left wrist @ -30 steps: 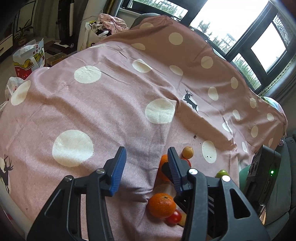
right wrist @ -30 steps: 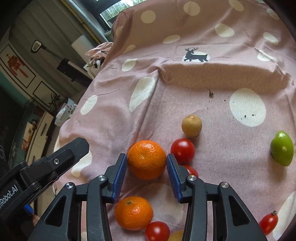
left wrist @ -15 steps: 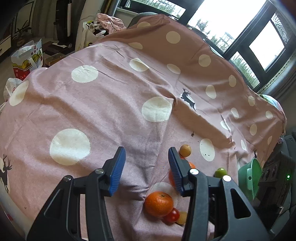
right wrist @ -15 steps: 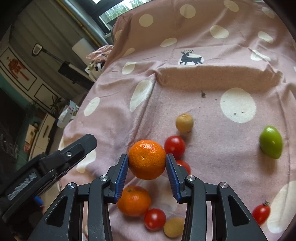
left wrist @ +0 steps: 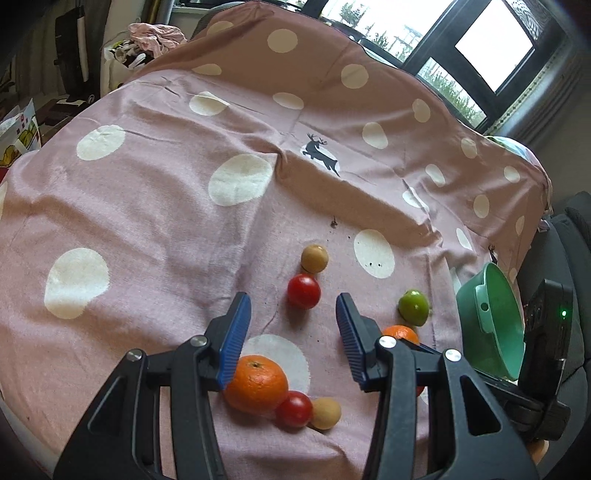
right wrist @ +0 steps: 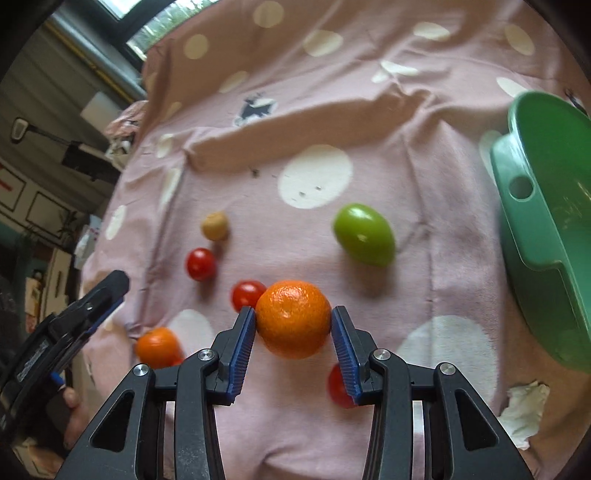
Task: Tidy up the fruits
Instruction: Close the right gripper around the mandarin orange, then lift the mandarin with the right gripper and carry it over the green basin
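Observation:
My right gripper [right wrist: 293, 328] is shut on an orange mandarin [right wrist: 293, 319], held above the pink spotted cloth [right wrist: 317, 122]. Its top [left wrist: 400, 332] shows in the left wrist view behind my left gripper's right finger. A green basin [right wrist: 546, 221] lies tilted at the right, also the green basin [left wrist: 491, 321]. My left gripper [left wrist: 293, 332] is open over bare cloth. Below it lie a second mandarin [left wrist: 256, 384], a red tomato [left wrist: 294, 408] and a tan fruit [left wrist: 325, 413]. Further off sit another tomato [left wrist: 303, 291], a tan fruit [left wrist: 314, 258] and a green fruit [left wrist: 413, 307].
A crumpled white tissue [right wrist: 524, 413] lies at the lower right. A further tomato [right wrist: 248, 294] rests behind the held mandarin, and one [right wrist: 337, 386] under the right finger. Windows [left wrist: 480, 55] and a clothes pile [left wrist: 155, 33] stand beyond the cloth. A hand [right wrist: 70, 410] holds the left gripper.
My right gripper closed on the mandarin, lifted it off the cloth and carried it right, bringing the green basin into view. The left gripper swung right over the fruit cluster, still open.

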Available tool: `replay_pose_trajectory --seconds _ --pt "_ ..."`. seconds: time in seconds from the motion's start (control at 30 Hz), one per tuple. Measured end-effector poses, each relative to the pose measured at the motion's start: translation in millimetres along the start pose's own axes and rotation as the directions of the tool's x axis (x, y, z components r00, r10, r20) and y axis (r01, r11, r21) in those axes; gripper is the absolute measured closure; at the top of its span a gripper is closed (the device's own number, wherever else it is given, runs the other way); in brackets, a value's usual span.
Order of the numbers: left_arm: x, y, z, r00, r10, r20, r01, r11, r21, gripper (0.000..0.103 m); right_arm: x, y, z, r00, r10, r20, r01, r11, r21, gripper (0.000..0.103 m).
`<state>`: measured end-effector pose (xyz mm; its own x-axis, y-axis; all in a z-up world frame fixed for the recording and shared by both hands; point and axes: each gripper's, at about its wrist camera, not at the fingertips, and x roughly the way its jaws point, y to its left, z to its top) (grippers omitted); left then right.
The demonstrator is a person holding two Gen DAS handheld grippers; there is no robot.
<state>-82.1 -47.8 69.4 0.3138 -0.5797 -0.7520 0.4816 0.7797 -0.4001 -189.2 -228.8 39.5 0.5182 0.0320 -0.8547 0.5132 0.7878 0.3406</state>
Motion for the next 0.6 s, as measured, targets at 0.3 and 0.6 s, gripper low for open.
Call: replay_pose_trajectory --seconds 0.3,0.6 --pt "14.4 -27.0 -11.7 0.996 -0.07 -0.061 0.075 0.994 0.077 0.057 -13.5 -9.4 1.2 0.998 0.047 0.038 -0.048 0.998 0.032 0.059" --pt "40.6 -55.0 -25.6 0.971 -0.158 -0.178 0.181 0.976 0.117 0.057 -20.4 -25.5 6.6 0.99 0.094 0.105 -0.107 0.986 0.13 0.059"
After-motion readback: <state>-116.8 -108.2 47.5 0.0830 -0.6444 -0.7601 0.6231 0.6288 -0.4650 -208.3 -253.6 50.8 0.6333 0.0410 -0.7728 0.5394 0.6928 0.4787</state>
